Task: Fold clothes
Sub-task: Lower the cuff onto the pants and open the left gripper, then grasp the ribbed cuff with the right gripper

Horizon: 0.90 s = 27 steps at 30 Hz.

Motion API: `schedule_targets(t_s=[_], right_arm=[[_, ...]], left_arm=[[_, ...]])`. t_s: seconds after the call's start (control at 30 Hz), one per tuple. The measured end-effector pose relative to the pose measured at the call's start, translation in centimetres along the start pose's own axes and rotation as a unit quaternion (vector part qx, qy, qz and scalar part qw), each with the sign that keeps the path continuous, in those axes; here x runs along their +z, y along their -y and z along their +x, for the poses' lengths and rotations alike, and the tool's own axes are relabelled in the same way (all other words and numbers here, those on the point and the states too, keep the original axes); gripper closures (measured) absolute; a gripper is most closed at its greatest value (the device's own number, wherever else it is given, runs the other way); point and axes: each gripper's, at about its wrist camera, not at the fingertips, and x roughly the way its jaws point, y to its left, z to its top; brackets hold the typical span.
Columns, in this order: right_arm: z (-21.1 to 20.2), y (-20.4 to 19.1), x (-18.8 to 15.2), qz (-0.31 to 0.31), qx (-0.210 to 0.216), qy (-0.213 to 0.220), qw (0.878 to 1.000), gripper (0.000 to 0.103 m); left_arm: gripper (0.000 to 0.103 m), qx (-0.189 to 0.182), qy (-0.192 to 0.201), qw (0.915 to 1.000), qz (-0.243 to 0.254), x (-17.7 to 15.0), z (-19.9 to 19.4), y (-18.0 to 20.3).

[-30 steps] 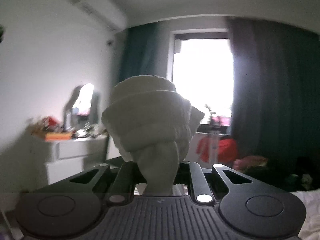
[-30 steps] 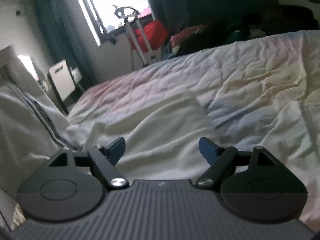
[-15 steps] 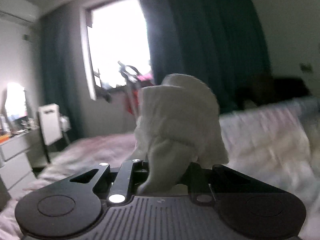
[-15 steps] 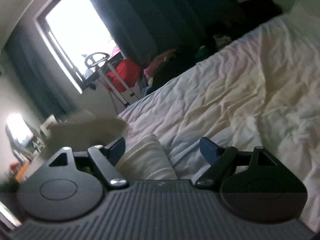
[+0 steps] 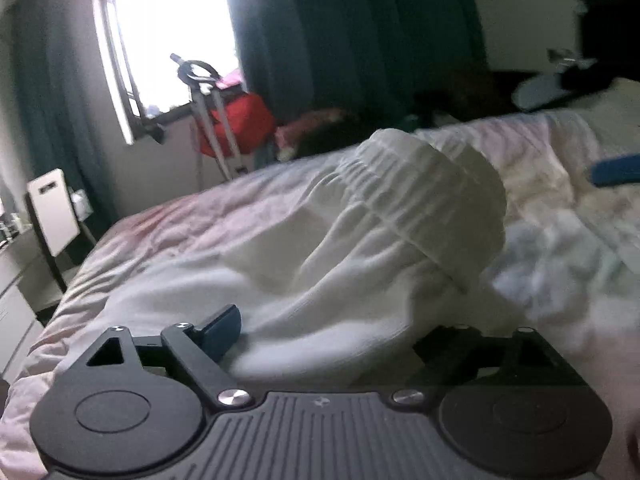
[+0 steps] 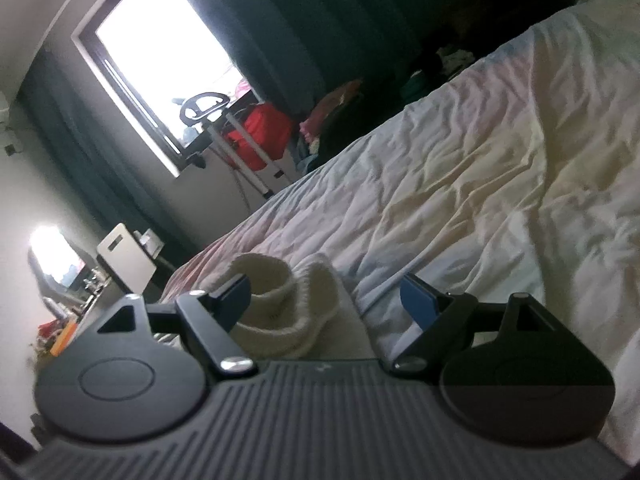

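Rumpled bed sheet fills both views; on it, below the window, lies the white garment, bunched, no fold made yet by our reckoning. We hold left gripper and right gripper wide open, gripping nothing, the cloth lying between each pair of jaws.

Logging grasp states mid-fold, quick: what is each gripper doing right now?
Left gripper: open, fingers spread, white knit garment lying loose between them on the bed.
Right gripper: open, holding nothing.
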Motion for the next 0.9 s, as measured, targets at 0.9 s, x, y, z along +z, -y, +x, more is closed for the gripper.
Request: schedule_targets(t_s=[0.9], right_arm=[[6.1,-2.9,-7.8,0.064,0.04,-0.095,0.993,0.013]], left_arm=[[0.008,0.015,0.016,0.9777,-0.209,-2.5,-10.8,-14.9]])
